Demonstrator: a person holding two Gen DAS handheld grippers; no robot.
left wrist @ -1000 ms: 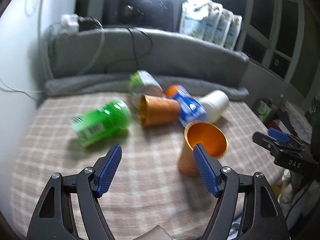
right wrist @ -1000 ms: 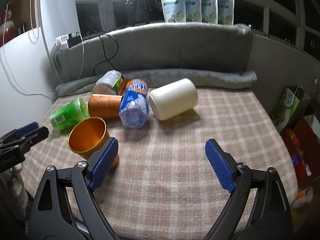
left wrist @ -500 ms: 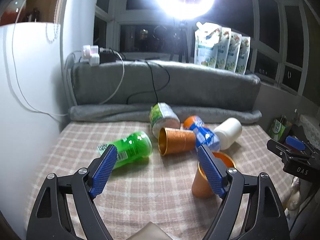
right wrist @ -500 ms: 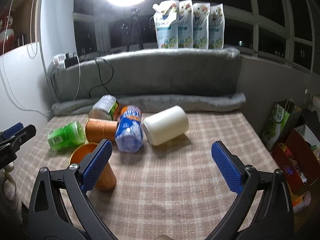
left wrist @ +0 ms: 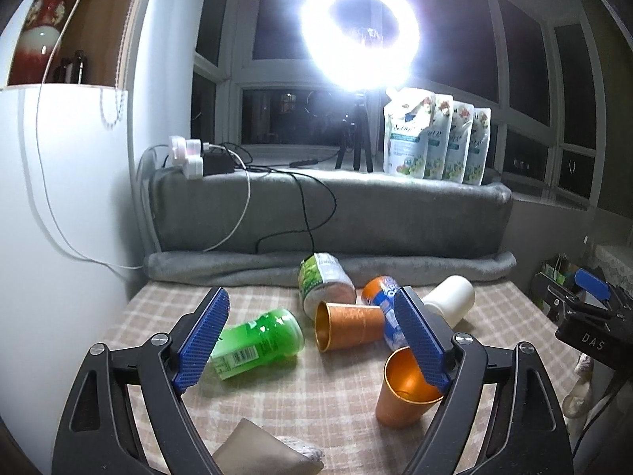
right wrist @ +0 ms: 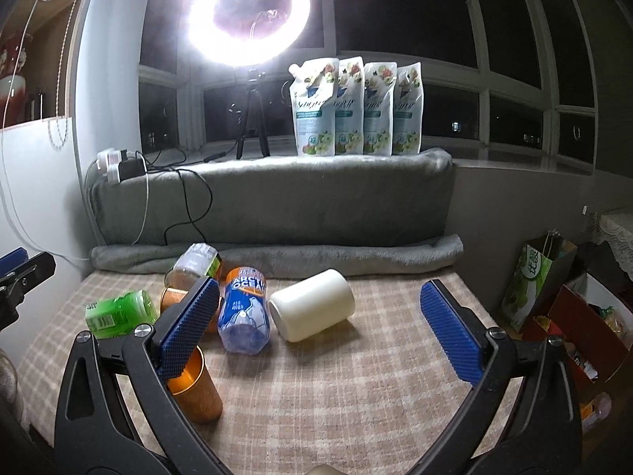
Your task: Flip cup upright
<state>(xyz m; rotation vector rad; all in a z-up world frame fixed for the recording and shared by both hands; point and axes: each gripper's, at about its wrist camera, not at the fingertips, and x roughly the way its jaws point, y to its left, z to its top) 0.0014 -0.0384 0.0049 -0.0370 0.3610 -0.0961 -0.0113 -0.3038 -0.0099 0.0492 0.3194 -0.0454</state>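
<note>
Left gripper (left wrist: 312, 340) jaws stand wide apart and hold nothing; right gripper (right wrist: 328, 328) jaws likewise stand wide apart, empty. One orange cup (left wrist: 403, 392) stands upright, mouth up, on the checked cloth (right wrist: 356, 396), near the left gripper's right finger; a second orange cup (left wrist: 348, 326) lies on its side. It touches a green bottle (left wrist: 257, 342), a jar (left wrist: 322, 283), and a blue bottle (right wrist: 244, 312); a white cup (right wrist: 312, 310) lies beside the blue bottle.
</note>
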